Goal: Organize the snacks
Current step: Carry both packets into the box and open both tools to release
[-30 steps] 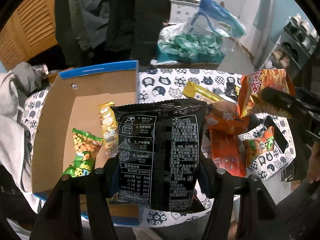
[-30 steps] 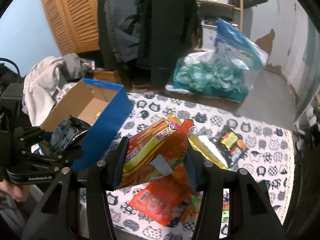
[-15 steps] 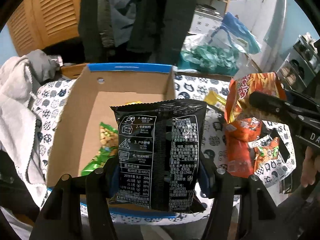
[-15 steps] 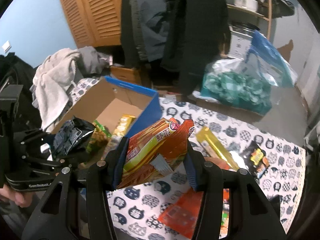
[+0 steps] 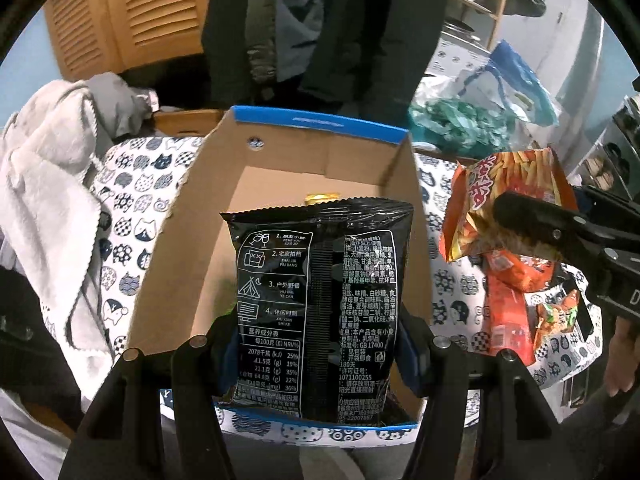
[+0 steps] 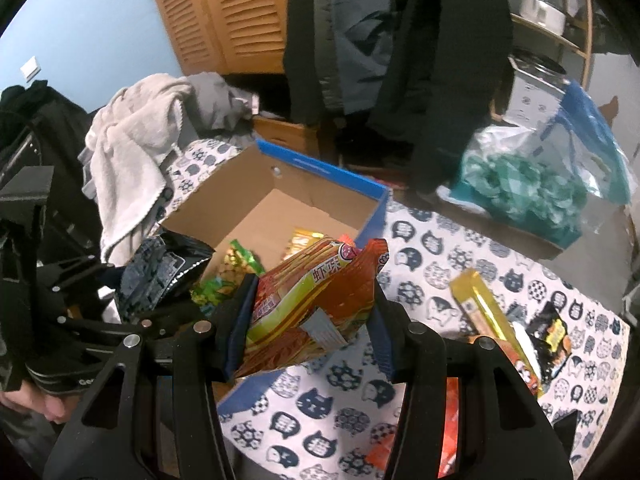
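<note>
Left gripper [image 5: 316, 344]: clamped on the black snack bag [image 5: 316, 300], held upright by its lower half, printed back facing the camera.
Right gripper [image 6: 308, 336]: clamped on the orange shrimp-stick bag [image 6: 316, 304], tilted, top leaning toward the far right.
Change, left side: cardboard box [image 5: 192, 240] now centred dead ahead and filling the middle of the left wrist view; a second ago sat off to the left with loose snacks showing to its right.
Change, right side: open box interior now straight beyond the orange bag; a second ago only its blue outer wall in sight.
Black bag position: over the near half of the box, above the near blue rim, not yet on the floor.
Orange bag position: at the near right corner of the box, above the wall; whether fully inside the outline cannot be told.
Box contents: green packet [image 6: 240, 258] and yellow packet [image 6: 306, 238] lying on the floor of the box.
Still outside: gold stick pack [image 6: 484, 308], dark pack [image 6: 554, 332] and red packs [image 5: 508, 312] on the cat-print cloth [image 6: 420, 264], right of the box.
Meaning for task: both carries close to done; likely next, lowering and opening each in turn.
Risk: crowding between the two bags at the near end.
</note>
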Available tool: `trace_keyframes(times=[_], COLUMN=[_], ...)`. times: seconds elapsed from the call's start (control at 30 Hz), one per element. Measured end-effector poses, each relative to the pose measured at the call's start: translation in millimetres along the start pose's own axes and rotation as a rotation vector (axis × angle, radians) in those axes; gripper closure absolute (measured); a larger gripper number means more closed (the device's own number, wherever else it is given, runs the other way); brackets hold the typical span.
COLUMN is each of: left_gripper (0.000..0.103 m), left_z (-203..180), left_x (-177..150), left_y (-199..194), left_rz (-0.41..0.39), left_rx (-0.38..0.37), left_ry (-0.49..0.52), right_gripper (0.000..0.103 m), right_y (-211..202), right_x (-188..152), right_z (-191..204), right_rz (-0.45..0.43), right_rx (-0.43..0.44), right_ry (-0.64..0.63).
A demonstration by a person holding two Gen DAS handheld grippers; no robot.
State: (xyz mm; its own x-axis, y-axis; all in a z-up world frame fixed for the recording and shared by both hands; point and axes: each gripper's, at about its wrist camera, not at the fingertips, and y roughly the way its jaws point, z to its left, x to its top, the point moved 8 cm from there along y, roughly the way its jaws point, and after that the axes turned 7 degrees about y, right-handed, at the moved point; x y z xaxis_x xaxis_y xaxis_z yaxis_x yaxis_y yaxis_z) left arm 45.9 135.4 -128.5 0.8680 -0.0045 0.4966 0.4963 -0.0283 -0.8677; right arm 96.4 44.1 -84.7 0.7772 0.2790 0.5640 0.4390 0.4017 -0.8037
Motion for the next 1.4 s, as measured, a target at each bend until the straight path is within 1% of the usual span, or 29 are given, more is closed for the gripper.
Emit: trace_keyframes(times=[0.23,0.33,0.53,0.57,0.67,0.73,0.8,0.87,0.9,0.97,1.17,1.4], left_gripper=[0.039,0.039,0.039,0.039,0.032,0.029,0.024,0.024,0.024,0.024,0.024,0.024], left_z=[22,27,37,38,42,43,43,42,42,39,29,11], left_x=[-9,-11,-17,-17,-19,-19,-19,-18,-18,-17,-15,-12], left_y=[10,13,19,20,21,20,18,15,15,14,11,10], left_rz=[0.026,0.04,0.072,0.076,0.089,0.084,0.079,0.074,0.074,0.072,0.062,0.061], left_rx=[0.022,0.017,0.034,0.036,0.043,0.05,0.06,0.068,0.065,0.055,0.044,0.022], left_ry=[-0.041,-0.059,-0.095,-0.099,-0.119,-0.127,-0.123,-0.115,-0.114,-0.112,-0.085,-0.048], right_gripper=[0.052,0.052,0.052,0.052,0.05,0.05,0.05,0.049,0.048,0.039,0.029,0.026], right_y=[20,27,44,47,52,55,55,53,52,50,38,23], right_x=[6,7,6,5,4,4,5,7,7,9,10,2], right_z=[23,28,39,39,39,38,39,39,39,40,37,19], right_rz=[0.027,0.04,0.075,0.08,0.097,0.103,0.101,0.097,0.094,0.084,0.064,0.058], right_rx=[0.022,0.03,0.045,0.047,0.059,0.067,0.074,0.078,0.081,0.079,0.069,0.04], right_ry=[-0.015,-0.015,-0.016,-0.013,0.007,0.027,0.037,0.041,0.042,0.042,0.04,0.018])
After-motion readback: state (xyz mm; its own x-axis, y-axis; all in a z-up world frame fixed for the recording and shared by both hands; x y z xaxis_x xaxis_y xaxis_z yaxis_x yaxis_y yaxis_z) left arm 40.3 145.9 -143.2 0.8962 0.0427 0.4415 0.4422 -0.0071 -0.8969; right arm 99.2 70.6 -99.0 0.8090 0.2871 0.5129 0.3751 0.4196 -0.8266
